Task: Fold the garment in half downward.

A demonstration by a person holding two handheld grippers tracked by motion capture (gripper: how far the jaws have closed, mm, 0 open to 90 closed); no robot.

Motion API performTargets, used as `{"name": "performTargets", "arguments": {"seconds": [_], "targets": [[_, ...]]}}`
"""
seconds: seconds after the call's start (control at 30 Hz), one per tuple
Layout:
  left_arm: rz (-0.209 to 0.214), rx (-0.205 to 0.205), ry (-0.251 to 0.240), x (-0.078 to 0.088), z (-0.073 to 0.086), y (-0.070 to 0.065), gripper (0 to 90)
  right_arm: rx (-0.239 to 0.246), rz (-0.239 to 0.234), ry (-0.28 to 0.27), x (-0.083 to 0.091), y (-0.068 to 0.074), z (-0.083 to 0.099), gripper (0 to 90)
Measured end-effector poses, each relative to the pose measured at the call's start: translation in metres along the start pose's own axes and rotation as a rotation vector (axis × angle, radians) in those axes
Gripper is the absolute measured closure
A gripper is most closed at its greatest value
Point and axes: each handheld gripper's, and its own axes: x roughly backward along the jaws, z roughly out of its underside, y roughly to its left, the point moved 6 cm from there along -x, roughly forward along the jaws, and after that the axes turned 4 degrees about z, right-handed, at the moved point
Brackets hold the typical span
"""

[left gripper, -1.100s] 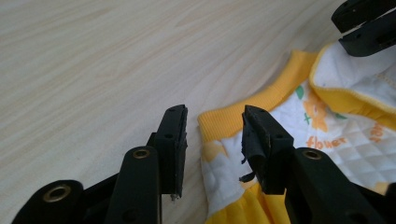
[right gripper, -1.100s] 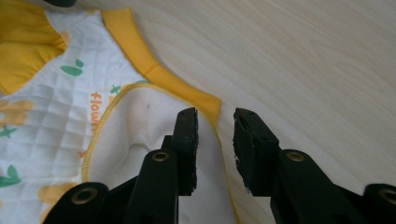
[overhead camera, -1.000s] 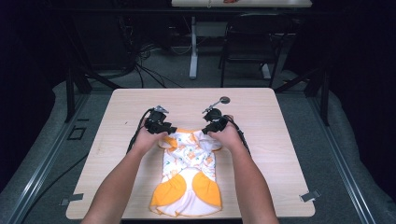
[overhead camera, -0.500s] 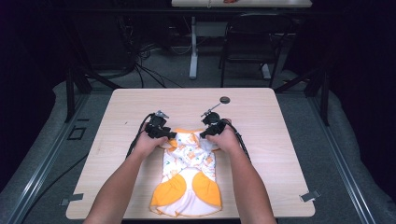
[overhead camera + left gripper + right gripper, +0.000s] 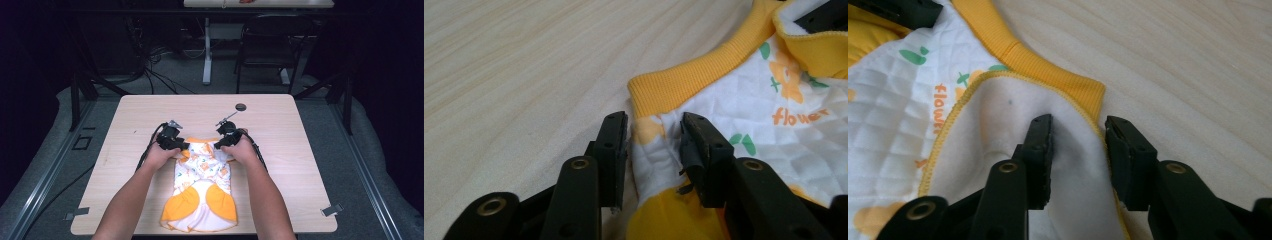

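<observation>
Your left claw (image 5: pixel 651 145) and right claw (image 5: pixel 1078 150) have just been closing on the garment (image 5: pixel 202 190), each with a fold between the jaws, not yet pinched. It lies flat on the desk (image 5: pixel 300 165), near your edge. Next, close fully and lift evenly. The right gripper view shows the white lining.

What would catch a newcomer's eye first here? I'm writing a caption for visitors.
The bright orange-and-white baby garment printed with flowers lies at the near middle of the pale wooden table. Two bare forearms come in from the near edge, and the left tool and right tool sit at its far corners, each with a fold of fabric between its jaws, which have just been closing.
</observation>
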Motion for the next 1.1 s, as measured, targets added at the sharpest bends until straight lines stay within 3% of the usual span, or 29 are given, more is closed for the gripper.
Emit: {"name": "performTargets", "arguments": {"seconds": [0.07,0.13,0.17,0.2,0.43,0.67,0.73,1.03,1.1], "targets": [[-0.003,-0.005,0.004,0.0,0.0,-0.001,66.8,-0.014,-0.003,-0.013,-0.001,0.002,0.0,67.7],[-0.004,-0.007,0.008,0.0,0.0,-0.001,69.1,0.019,-0.01,0.018,0.001,0.0,0.0,70.1],[-0.005,-0.008,0.009,0.0,0.0,-0.002,70.3,-0.012,-0.012,-0.014,-0.001,0.003,0.0,71.0],[-0.005,-0.011,0.012,0.001,0.0,-0.002,71.4,0.012,-0.014,0.009,0.0,0.001,0.0,72.2],[0.003,0.007,0.014,0.001,0.0,-0.002,80.4,0.013,-0.03,0.003,0.0,0.004,-0.001,80.1],[0.0,0.019,0.019,0.0,-0.001,-0.002,82.3,0.046,-0.019,0.013,0.001,0.004,-0.001,81.9],[-0.002,0.015,0.026,0.0,-0.002,-0.002,82.5,0.025,-0.012,-0.01,0.0,0.006,-0.002,82.1],[0.0,0.014,0.021,0.005,-0.006,-0.002,83.3,0.059,-0.003,0.003,0.009,0.006,-0.005,82.6],[-0.003,0.015,0.014,0.007,-0.007,-0.002,83.3,0.054,-0.002,-0.017,0.011,0.007,-0.008,82.7]]}}
